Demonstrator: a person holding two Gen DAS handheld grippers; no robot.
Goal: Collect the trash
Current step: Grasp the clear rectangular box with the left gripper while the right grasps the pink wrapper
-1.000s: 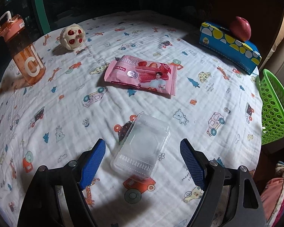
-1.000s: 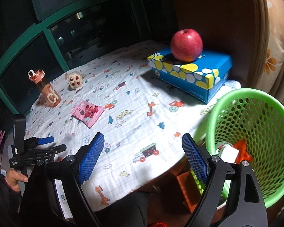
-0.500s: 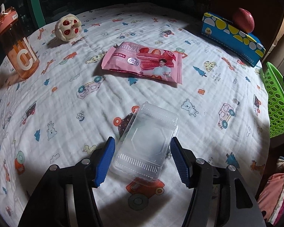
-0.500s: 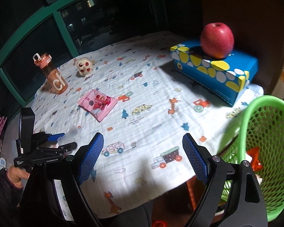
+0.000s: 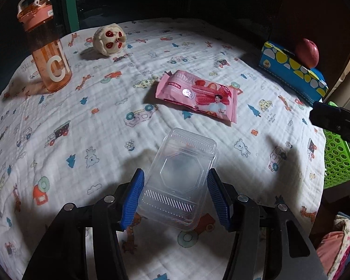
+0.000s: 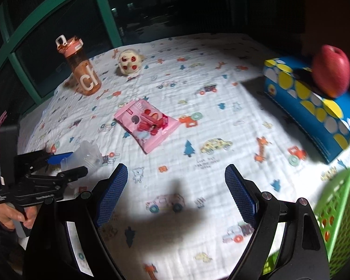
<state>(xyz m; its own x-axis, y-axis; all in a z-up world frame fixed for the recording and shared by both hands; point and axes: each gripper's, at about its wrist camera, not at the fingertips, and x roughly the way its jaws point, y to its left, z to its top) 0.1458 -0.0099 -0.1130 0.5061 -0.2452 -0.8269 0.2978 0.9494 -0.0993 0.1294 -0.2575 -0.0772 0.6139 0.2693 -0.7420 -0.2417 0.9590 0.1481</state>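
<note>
Right now the left gripper (image 5: pixel 175 198) has its blue pads (image 5: pixel 131 201) against the two long sides of a clear plastic clamshell box (image 5: pixel 178 177), and its jaws are closing on it. The box looks empty; its lid is shut and its far end tilts up off the printed cloth (image 5: pixel 81 121). In the right wrist view the same box (image 6: pixel 88 154) sits between the left gripper's fingers (image 6: pixel 59 157), far to the left of the right gripper, with a hand (image 6: pixel 9 214) on the handle below.

Just beyond the box, ahead of the left gripper and slightly right, a pink snack packet (image 5: pixel 197 98) lies flat on the cloth, sealed as far as can be told. Farther ahead and to the left stands an orange drinking bottle (image 5: pixel 49 51) with its lid on; whether it holds any liquid I cannot tell. Beside it, farther back, is a small cream toy with red spots (image 5: pixel 109 38).

The right gripper (image 6: pixel 176 194) hovers over bare cloth with its jaws spread wide and nothing between them. To its far right, a blue box with yellow and white spots (image 6: pixel 315 107) carries a red apple (image 6: pixel 331 71) on top. At the right gripper's near right edge is a green mesh basket (image 6: pixel 338 210); something red-orange shows through its wall, but the contents are too hidden to name.
</note>
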